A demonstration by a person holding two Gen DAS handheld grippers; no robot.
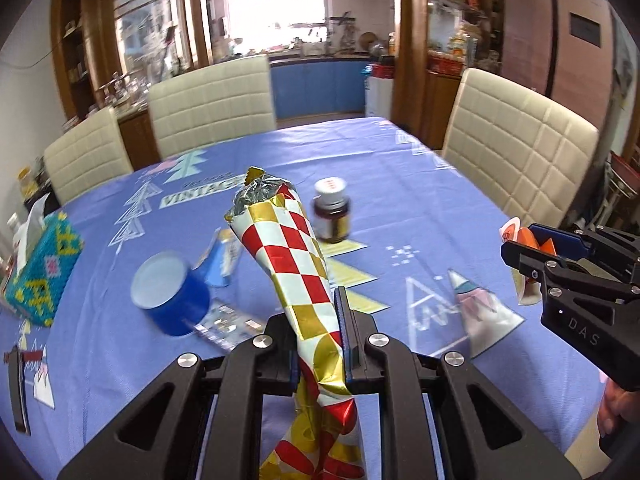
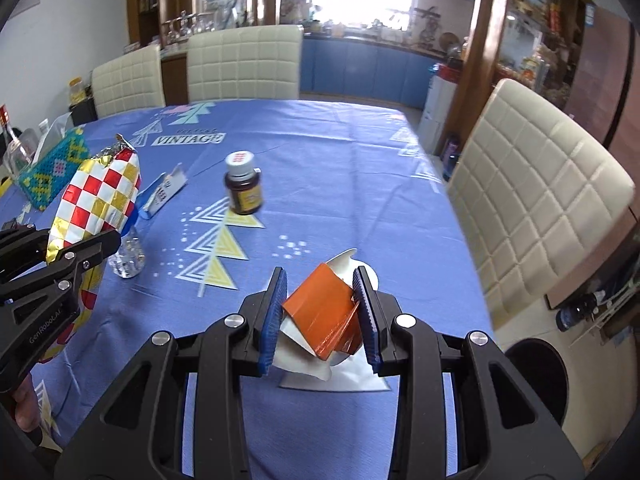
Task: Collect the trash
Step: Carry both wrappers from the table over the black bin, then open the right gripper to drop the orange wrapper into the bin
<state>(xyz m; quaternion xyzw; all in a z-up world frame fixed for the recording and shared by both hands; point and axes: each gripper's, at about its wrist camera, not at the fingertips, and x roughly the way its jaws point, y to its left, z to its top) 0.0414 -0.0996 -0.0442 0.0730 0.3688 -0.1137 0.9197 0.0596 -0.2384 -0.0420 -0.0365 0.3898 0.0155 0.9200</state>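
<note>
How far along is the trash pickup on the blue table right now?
Nothing visibly binned yet. In hand: the left gripper clamps the checkered foil bag, the right gripper an orange wrapper, both lifted. Left on the tablecloth: a small blue packet and a clear plastic bottle.

Bottle (image 2: 243, 182) on table (image 2: 340, 168), before chairs (image 2: 244, 64)

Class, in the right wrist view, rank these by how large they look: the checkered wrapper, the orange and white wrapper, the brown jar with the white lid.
1. Checkered wrapper and orange and white wrapper: look similar; both are close to the camera, so no ranking between them.
2. Brown jar with the white lid: smallest, though it stands farther away.
</note>
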